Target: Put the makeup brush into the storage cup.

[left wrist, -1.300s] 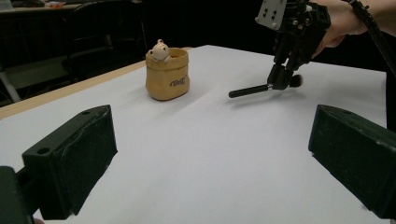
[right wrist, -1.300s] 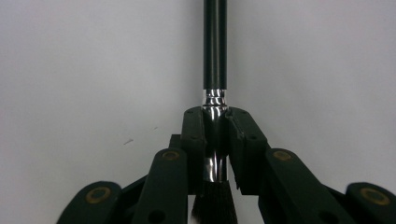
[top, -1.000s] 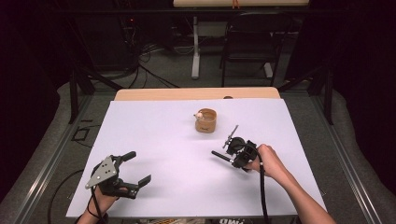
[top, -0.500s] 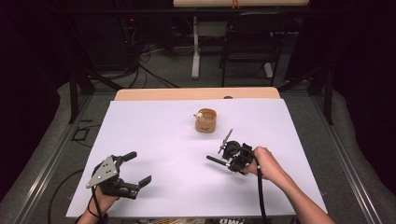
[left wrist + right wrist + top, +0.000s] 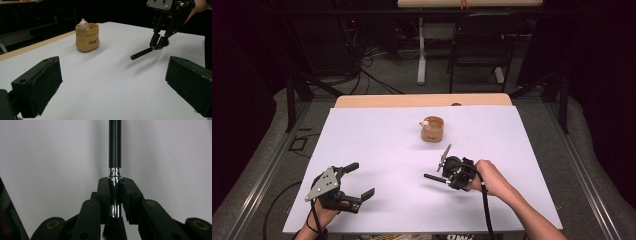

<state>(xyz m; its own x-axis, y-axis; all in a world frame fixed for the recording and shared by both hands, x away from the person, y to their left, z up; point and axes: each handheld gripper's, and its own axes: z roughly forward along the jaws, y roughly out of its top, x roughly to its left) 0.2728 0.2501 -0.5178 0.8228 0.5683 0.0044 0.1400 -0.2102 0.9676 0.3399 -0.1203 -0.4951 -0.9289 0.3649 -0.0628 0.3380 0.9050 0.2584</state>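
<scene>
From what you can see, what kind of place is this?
Probably a lab or recording studio. A white-covered table stands in a dark room, cables trail over the floor behind it, and another desk stands farther back.

You have a makeup brush point(image 5: 115, 145) clamped by its shiny chrome ferrule, with the slim black handle pointing straight out ahead and the dark bristle tuft at the near end, behind the grip. From your left tongs' view the brush point(image 5: 141, 53) lies almost level, handle tip a little low, just above the white tabletop point(image 5: 377, 145) and well apart from the tan pot.
</scene>
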